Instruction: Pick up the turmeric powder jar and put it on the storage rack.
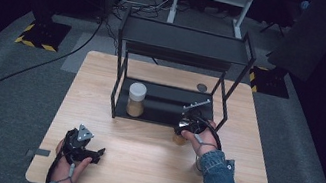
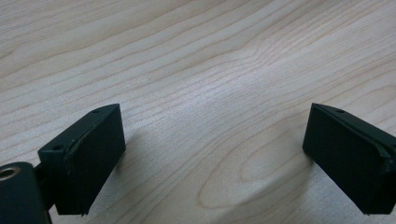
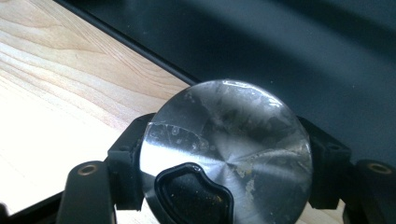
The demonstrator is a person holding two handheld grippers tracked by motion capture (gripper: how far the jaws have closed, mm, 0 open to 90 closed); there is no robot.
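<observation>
My right gripper is at the front edge of the black rack's lower shelf, pointing down. It is shut on a small jar with amber contents that stands on the table. From above, in the right gripper view, the jar's brushed metal lid with a black flip tab sits between the two pads, which press on its sides. My left gripper rests low over the wooden table at the front left. It is open, and bare wood lies between its pads.
A black two-level metal rack stands at the table's back middle. A jar with a white lid and tan contents stands on its lower shelf, left side. A small dark round disc lies on the table behind the rack.
</observation>
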